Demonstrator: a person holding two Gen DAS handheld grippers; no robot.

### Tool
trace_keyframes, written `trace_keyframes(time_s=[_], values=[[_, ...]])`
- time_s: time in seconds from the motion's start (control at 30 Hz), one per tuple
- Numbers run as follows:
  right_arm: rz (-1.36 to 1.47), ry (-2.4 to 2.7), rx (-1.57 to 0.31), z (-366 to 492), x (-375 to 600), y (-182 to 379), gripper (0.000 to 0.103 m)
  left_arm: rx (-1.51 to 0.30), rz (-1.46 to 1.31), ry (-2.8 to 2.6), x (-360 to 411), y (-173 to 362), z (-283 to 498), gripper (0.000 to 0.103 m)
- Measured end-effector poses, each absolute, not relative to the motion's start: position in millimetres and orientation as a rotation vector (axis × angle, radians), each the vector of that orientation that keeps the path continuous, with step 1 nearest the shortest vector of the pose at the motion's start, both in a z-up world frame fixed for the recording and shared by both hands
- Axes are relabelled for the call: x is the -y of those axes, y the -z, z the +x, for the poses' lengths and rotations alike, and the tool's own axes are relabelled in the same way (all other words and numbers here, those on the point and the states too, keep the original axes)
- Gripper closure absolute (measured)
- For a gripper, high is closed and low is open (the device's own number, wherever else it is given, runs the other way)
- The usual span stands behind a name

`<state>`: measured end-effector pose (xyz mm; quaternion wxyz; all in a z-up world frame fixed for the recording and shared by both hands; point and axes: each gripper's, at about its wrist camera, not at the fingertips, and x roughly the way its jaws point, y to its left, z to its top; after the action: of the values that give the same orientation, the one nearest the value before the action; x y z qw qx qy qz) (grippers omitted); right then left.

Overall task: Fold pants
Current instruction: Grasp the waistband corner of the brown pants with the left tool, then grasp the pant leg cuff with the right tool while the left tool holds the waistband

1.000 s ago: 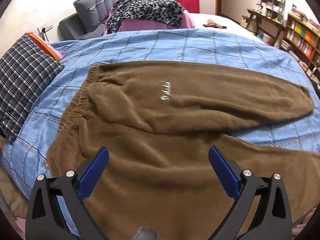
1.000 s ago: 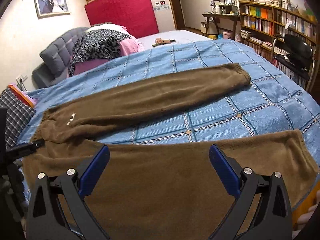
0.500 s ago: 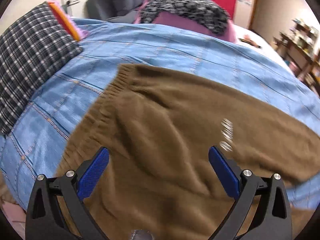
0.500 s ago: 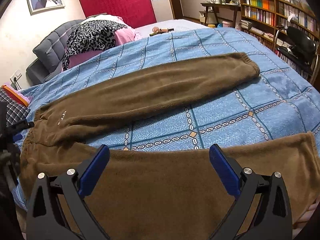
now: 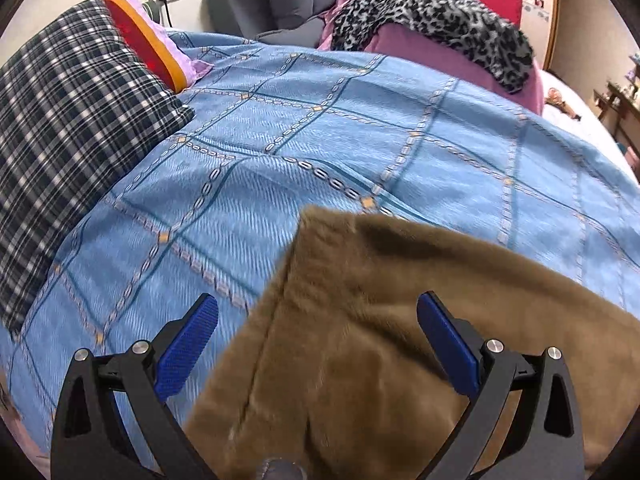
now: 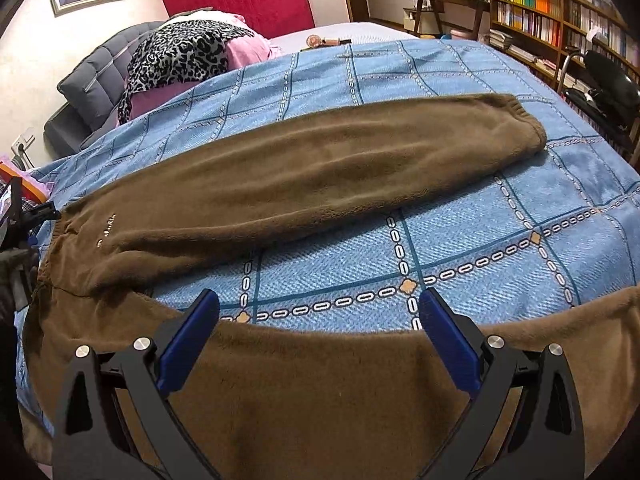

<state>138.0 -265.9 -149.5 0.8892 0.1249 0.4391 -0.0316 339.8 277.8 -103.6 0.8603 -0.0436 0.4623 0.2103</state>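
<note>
Brown fleece pants (image 6: 304, 176) lie spread on a blue checked bedspread (image 6: 480, 248), waistband at the left, legs apart and running right. My left gripper (image 5: 318, 342) is open over the waistband corner (image 5: 320, 240) of the pants, close above the cloth. It also shows at the left edge of the right wrist view (image 6: 24, 220). My right gripper (image 6: 318, 338) is open over the upper edge of the near leg (image 6: 320, 380). The far leg ends in a cuff (image 6: 524, 124).
A plaid pillow (image 5: 68, 128) lies left of the waistband. A leopard-print cloth on pink bedding (image 6: 184, 52) is heaped at the headboard. Bookshelves (image 6: 560, 12) and a black chair (image 6: 604, 84) stand right of the bed.
My left gripper has swung left and forward, from over the seat of the pants to the waistband corner. My right gripper has moved slightly forward to the near leg's upper edge.
</note>
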Motion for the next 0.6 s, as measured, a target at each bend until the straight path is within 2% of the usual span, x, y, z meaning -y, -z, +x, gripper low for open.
trace_keyframes(time_s=[0.2, 0.27, 0.4, 0.6], values=[[0.255, 0.073, -0.916, 155, 270, 153, 0.003, -1.009, -0.163, -0.449, -304, 118, 370, 0.007], [0.255, 0.078, -0.92, 160, 273, 155, 0.003, -1.024, -0.206, -0.436, -309, 124, 375, 0.02], [0.257, 0.082, -0.933, 172, 276, 160, 0.003, -1.052, -0.287, -0.389, -313, 133, 382, 0.031], [0.242, 0.08, -0.927, 184, 282, 161, 0.003, -1.029, -0.254, -0.385, -306, 126, 385, 0.061]])
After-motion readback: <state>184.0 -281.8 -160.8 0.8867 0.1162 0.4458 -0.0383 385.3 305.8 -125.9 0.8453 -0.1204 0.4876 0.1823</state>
